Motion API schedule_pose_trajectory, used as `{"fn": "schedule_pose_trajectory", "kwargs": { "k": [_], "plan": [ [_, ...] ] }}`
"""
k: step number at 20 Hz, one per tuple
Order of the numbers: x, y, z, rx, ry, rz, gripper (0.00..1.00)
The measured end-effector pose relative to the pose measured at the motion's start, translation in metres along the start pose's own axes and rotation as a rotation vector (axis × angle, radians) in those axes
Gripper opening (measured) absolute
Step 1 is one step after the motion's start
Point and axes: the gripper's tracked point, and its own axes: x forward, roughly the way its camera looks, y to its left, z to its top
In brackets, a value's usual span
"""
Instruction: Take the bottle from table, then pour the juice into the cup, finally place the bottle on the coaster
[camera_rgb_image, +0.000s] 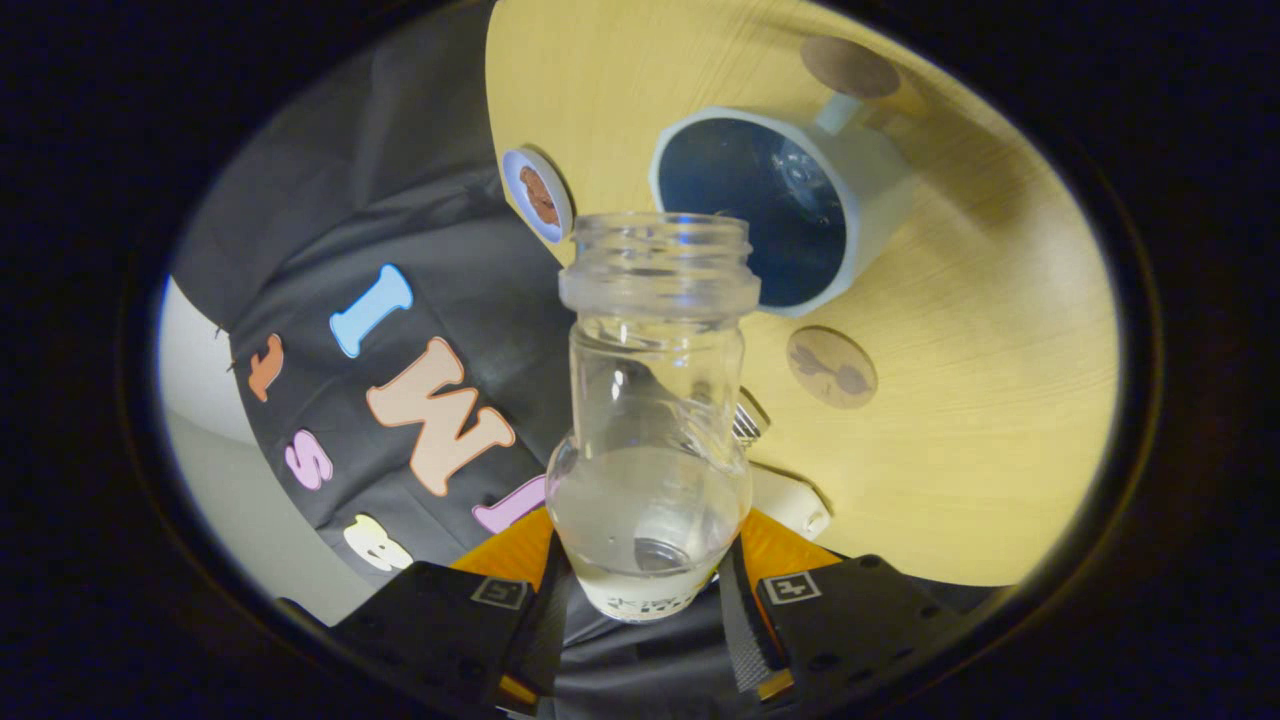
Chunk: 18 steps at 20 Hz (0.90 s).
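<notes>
Pale yellow wood-grain table (1000, 400) fills the upper right of the frame; black cloth booth wall (400, 230) hangs in the left half, with a pale floor at lower left. View is rolled strongly, so the table edge runs up the middle of the frame.

Black two-finger gripper (645, 600) sits at bottom centre, orange panels behind its fingers. Both fingers clamp the base of a clear, uncapped plastic bottle (655, 420). Bottle's long axis runs along the fingers, open mouth pointing away from the camera, toward upper centre. A little pale liquid pools near its base.

Just beyond the bottle mouth, slightly right, a light blue mug with dark blue interior (790, 210) has its opening facing the camera; handle toward upper right.

Round brown coaster (832, 367) lies on the table right of the bottle neck. A second brown disc (850, 67) sits beyond the mug. A small white-rimmed round disc (538, 195) sits at the table edge, left of the bottle mouth.
</notes>
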Motion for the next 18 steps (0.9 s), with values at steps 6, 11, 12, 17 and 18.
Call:
{"fn": "schedule_pose_trajectory", "kwargs": {
  "k": [6,11,12,17,18],
  "plan": [
    [0.002,0.006,0.0,-0.005,0.0,0.003,0.69],
    [0.001,-0.006,-0.012,-0.111,0.028,-0.025,0.69],
    [-0.002,-0.01,-0.014,-0.157,0.027,-0.033,0.69],
    [-0.013,-0.044,-0.021,-0.482,0.024,-0.1,0.69],
    [-0.014,-0.047,-0.022,-0.576,0.027,-0.109,0.69]
  ]
}}
